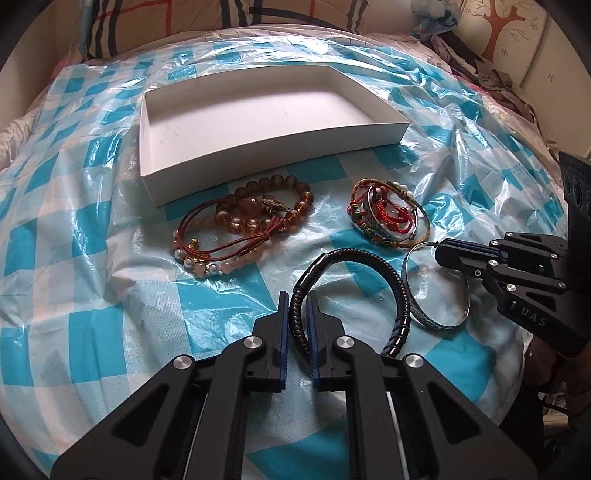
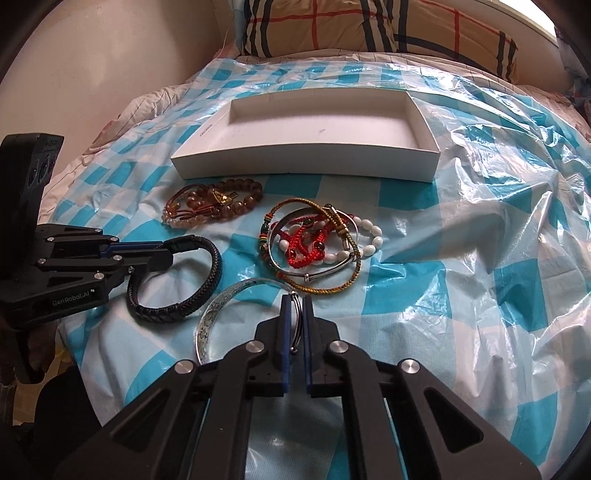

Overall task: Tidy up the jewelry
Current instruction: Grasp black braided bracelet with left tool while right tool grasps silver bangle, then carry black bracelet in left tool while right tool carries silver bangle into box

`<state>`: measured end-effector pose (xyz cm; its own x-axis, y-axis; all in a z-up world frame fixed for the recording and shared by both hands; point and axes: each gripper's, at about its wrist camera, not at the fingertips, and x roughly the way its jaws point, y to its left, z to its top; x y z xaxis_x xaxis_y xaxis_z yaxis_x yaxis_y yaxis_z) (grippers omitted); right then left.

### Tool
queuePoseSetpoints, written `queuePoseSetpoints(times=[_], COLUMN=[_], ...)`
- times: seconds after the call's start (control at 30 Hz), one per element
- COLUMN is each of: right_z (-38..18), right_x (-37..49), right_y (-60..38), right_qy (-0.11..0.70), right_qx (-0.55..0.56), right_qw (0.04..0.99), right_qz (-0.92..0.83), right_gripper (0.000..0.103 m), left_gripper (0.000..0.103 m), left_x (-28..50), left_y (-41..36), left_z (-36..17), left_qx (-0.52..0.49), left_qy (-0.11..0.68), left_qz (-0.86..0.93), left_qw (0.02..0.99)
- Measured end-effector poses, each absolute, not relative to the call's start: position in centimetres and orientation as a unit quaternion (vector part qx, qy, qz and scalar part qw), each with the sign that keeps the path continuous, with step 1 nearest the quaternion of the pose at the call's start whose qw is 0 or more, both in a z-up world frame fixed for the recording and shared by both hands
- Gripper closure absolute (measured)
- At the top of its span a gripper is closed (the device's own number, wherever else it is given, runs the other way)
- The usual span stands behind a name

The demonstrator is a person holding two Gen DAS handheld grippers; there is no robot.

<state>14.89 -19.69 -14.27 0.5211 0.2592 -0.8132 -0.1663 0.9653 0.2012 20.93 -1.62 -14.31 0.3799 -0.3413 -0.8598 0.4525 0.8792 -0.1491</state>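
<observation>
I have both grips set. My left gripper (image 1: 298, 314) has its jaws pinching the black braided bracelet (image 1: 397, 295) near its clasp, and my right gripper (image 2: 294, 321) has its jaws pinching the thin rim of the silver bangle (image 2: 221, 306). Both pieces sit on the near part of the bed, just beside each other, with the empty white box (image 2: 306, 162) lying farther off beyond the two heaps: the brown bead bracelets (image 1: 251, 218) to the left and the red cord tangle (image 2: 314, 243) to the right.

To do this well I judge I should lift each piece straight up before carrying it far, clearing the heaps so no cord snags, and keep the hands apart so bracelet and bangle don't knock. The bangle's rim is slim and could twist in the pinch, so I'd move slowly.

The surface is a soft bed under a crinkled blue-checked plastic sheet (image 2: 498, 229), glossy and uneven. A plaid pillow (image 2: 369, 26) lies at the far end, against the wall.
</observation>
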Motion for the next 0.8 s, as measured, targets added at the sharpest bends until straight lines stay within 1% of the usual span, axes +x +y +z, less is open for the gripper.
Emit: queuePoseSetpoints(times=[0.37,0.8], right_z=[-11.7,-9.3], right_x=[14.8,18.7], right_y=[-21.3,-20.9], right_qy=[0.429,0.385], right_qx=[0.076,0.077], right_qw=[0.894,0.913], right_qz=[0.102,0.109], right_gripper=[0.097,0.098], left_gripper=[0.095,0.095], left_x=[21.2,24.2], left_y=[0.1,1.0], left_z=[-10.5,-8.5], left_qx=[0.021,-0.012], left_qy=[0.456,0.415], left_qz=[-0.219,-0.182], left_qw=[0.862,0.891])
